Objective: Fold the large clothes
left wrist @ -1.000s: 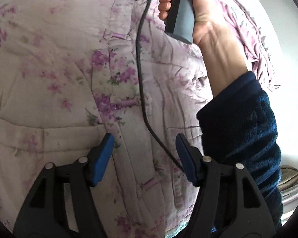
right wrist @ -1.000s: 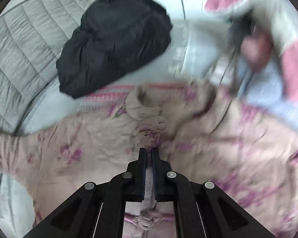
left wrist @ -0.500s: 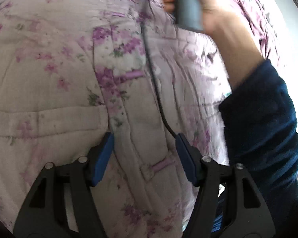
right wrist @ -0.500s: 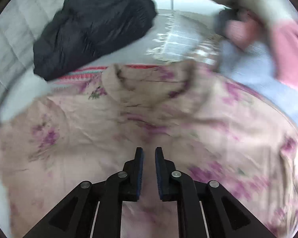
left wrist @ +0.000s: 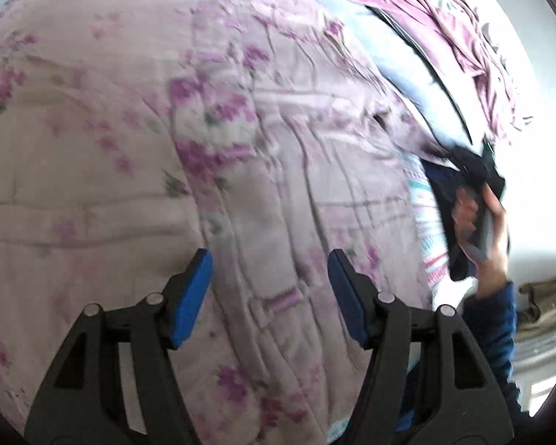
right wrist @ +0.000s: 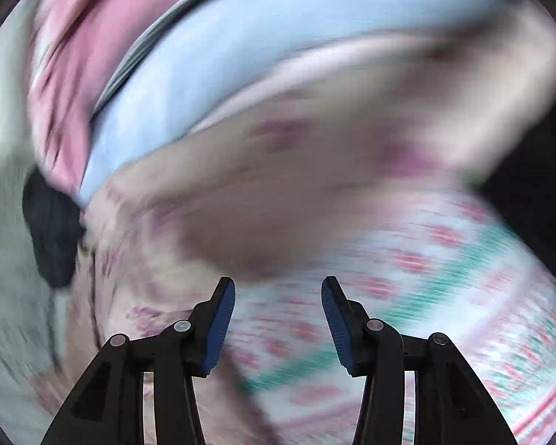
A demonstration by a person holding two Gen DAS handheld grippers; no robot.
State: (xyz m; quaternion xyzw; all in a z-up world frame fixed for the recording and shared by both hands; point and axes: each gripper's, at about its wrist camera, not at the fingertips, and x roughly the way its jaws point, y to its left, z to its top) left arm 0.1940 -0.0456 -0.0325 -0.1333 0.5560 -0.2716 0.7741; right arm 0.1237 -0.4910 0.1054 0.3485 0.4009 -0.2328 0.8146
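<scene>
Daylight blows out the left wrist view's right edge; the right wrist view is heavily motion-blurred, fisheye-bent at the rims

left wrist view: looks down, close over the floral quilted garment (left wrist: 137, 118), along its own fingers
right wrist view: low, near the garment's (right wrist: 263, 200) edge, heavily blurred
shared: garment, patterned blanket (left wrist: 428, 218) (right wrist: 444, 293), light blue fabric (left wrist: 407, 70) (right wrist: 241, 66)

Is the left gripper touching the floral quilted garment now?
Cannot tell. In the left wrist view the left gripper is open over the floral quilted garment, with nothing between its fingers, but the view does not show whether the tips rest on the fabric.
</scene>
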